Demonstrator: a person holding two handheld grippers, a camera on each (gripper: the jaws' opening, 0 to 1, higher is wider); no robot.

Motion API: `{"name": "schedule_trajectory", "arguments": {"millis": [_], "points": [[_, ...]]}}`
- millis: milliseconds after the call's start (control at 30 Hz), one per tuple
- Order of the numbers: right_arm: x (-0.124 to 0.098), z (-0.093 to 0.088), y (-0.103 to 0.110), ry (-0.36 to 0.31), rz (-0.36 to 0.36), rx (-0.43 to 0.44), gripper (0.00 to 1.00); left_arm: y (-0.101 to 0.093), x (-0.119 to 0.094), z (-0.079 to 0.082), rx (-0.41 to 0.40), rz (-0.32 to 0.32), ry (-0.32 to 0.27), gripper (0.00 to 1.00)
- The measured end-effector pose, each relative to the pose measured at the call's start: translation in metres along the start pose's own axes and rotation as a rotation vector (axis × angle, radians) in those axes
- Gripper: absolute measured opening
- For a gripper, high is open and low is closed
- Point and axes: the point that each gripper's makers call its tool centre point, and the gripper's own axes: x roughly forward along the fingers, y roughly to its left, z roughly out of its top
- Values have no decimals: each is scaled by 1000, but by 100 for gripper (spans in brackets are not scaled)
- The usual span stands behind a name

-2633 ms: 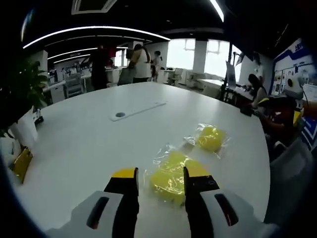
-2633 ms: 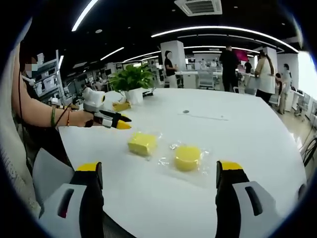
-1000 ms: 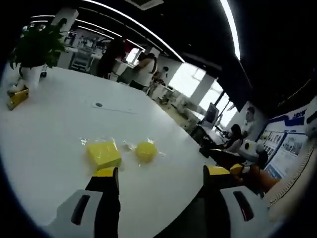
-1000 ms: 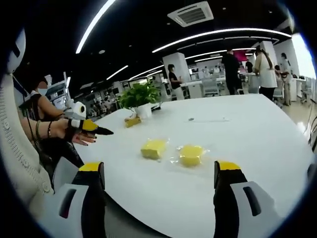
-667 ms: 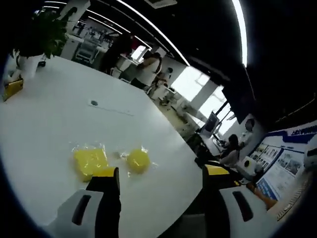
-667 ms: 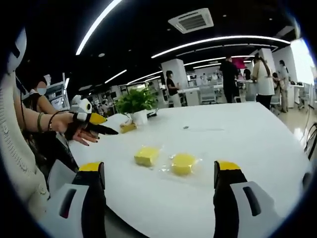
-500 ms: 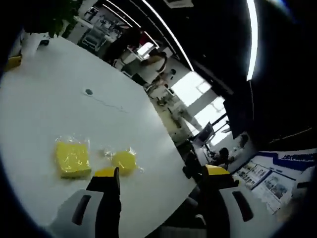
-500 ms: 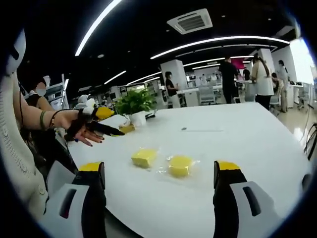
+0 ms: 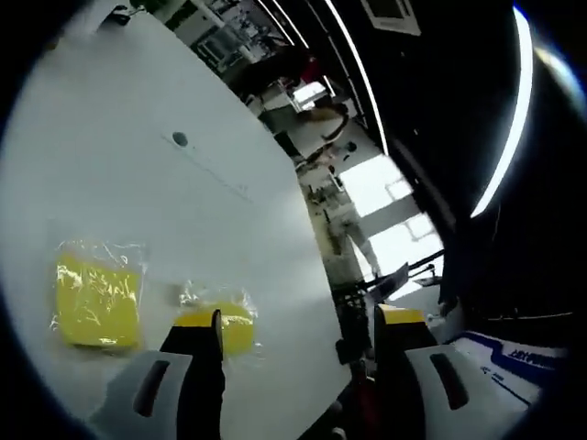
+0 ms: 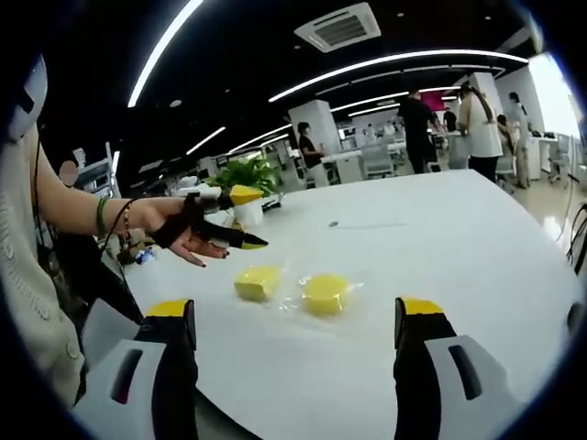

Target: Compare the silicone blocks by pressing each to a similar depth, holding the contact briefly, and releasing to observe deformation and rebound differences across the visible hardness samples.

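on the white table [image 10: 440,266] lie two bagged yellow blocks [image 10: 258,281] — both grippers' jaws spread wide, holding nothing.

Both handheld grippers have white bodies with dark oval slots and black jaws capped in yellow. The left gripper [image 10: 246,220] sits in a hand [image 10: 179,229] strapped in black. The person wears a cream knit sleeve [image 10: 27,275] and green and dark wrist bands [image 10: 110,218].

Below my jaws, a matt yellow square block [image 9: 94,303] and round block [image 10: 324,293] are lying in crinkly, glossy clear plastic wrap on the smooth white table [image 10: 477,247], which is looking faintly satin.
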Motion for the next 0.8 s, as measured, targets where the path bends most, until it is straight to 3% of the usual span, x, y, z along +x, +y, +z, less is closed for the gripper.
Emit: {"name": "schedule_trajectory", "arguments": {"millis": [133,300,600,800], "points": [[3,-3,-5,11,-8,11,83,21,8,4,-51,37,-9,66],[9,-16,-8,49,-15,22,82,32,21,-2,-91,32,12,64],[18,-27,-11,77,-14,60,82,69,48,-20,-75,117,83,71],[20,-30,-20,89,-29,73,81,82,64,-25,-95,127,97,67]]}}
